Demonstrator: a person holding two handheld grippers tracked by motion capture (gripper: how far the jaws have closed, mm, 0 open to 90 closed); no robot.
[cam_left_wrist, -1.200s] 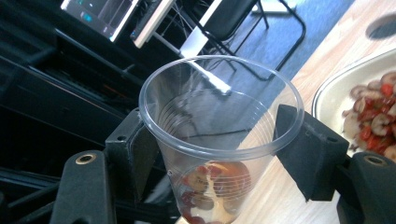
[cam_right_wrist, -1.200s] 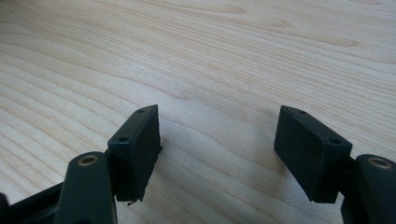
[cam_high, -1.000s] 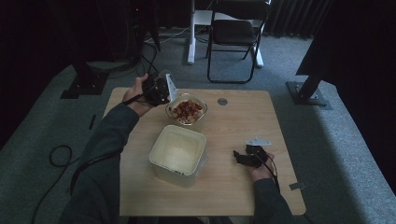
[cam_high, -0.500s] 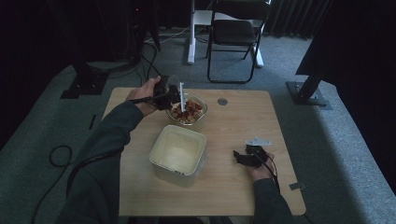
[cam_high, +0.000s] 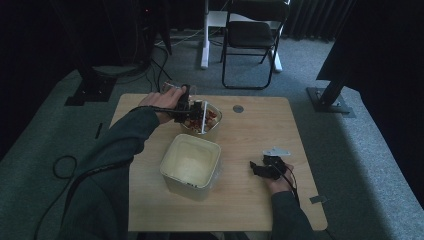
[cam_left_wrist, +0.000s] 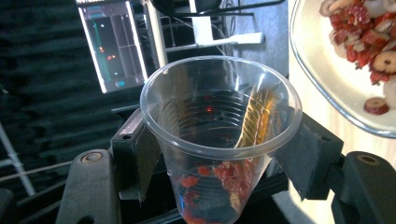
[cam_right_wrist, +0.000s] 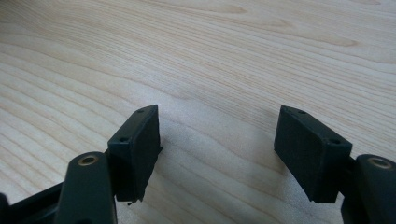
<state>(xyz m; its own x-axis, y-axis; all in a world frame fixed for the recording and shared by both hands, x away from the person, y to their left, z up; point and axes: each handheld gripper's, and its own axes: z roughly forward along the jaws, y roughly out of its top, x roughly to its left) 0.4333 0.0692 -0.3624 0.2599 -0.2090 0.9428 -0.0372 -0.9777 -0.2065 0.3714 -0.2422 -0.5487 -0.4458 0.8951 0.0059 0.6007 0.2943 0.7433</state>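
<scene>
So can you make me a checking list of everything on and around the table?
Surface: wooden table, bare wood around the things.
Job's things: clear plastic cup with red bits inside; glass bowl of red and white food pieces; white square container in the middle.
Clutter: small round grey disc near the far edge.
Grippers: left gripper shut on the cup, its jaws just closing further; right gripper open, over bare wood.
Cables: black cable looping on the floor.
Surroundings: folding chair, grey carpet, dark stands.
</scene>
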